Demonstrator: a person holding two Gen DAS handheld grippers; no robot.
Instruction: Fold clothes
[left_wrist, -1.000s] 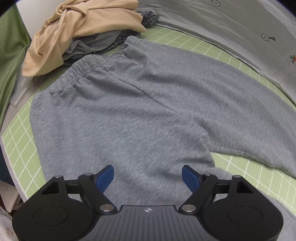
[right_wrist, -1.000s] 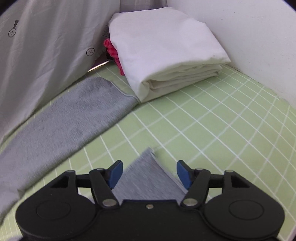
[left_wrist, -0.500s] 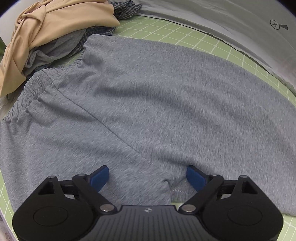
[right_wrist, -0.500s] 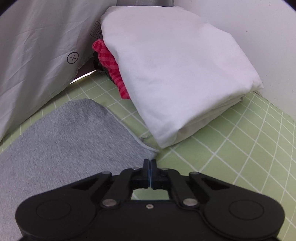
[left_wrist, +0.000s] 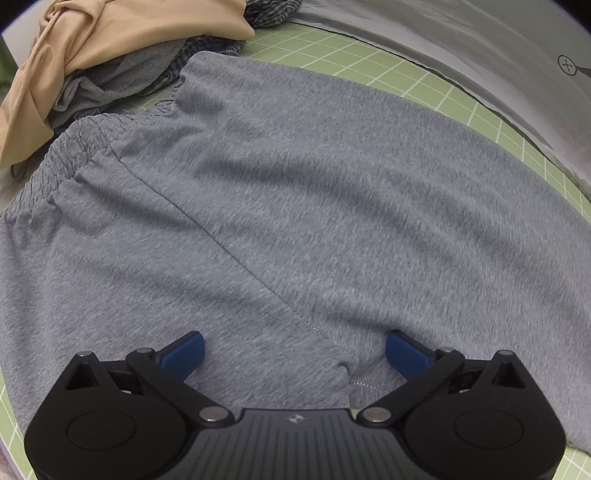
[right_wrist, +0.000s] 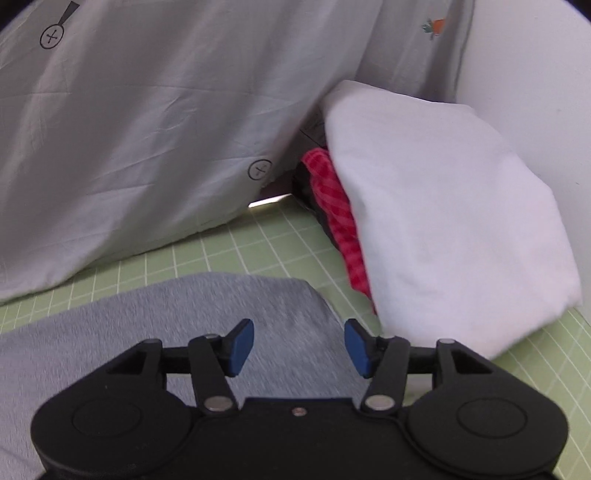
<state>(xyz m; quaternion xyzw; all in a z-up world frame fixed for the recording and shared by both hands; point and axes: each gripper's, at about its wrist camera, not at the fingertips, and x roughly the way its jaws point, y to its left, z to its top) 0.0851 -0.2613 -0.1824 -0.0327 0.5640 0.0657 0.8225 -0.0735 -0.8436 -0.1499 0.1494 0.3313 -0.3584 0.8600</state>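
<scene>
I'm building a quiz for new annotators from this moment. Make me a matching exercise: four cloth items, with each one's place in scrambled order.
1. grey sweatpants
2. tan crumpled garment
3. white folded sheet
4. red checked cloth

a. heaped beyond the waistband
b. spread flat on the green grid mat
c. tucked beneath the white stack
d. stacked by the wall

Pairs: 1-b, 2-a, 3-d, 4-c
</scene>
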